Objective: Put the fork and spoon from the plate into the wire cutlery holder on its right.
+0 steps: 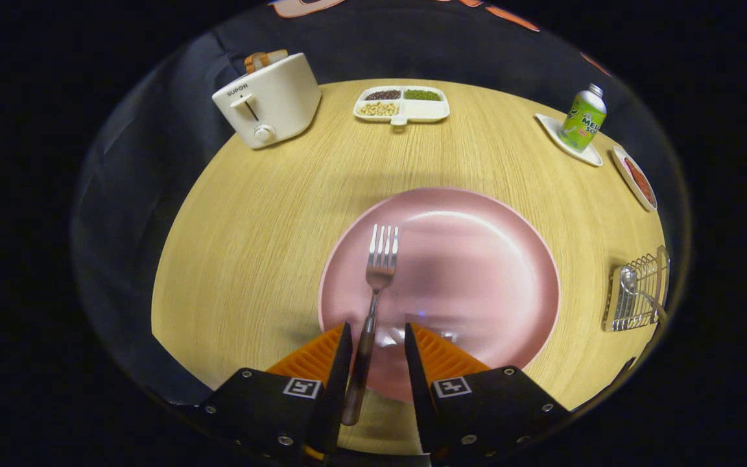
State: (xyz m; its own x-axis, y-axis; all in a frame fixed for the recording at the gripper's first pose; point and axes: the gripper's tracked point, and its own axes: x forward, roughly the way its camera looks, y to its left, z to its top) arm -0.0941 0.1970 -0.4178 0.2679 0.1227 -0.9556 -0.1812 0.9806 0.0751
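Bright overhead light leaves soft glare on the pink plate (477,272); the desk (250,246) bows at its fisheye edges, slightly blurred toward three o'clock.

A staged dining/kitchen setup inside a recording booth, not a real home; black cloth wall (153,130) hangs right behind the round wooden tabletop (250,227); household props sit round its edges: toaster (268,97) w/ bread at far left edge, divided tray (401,104) w/ 3 sorts of beans at far edge, green bottle (583,119) on a saucer at far right; pink plate (477,259) at near edge.
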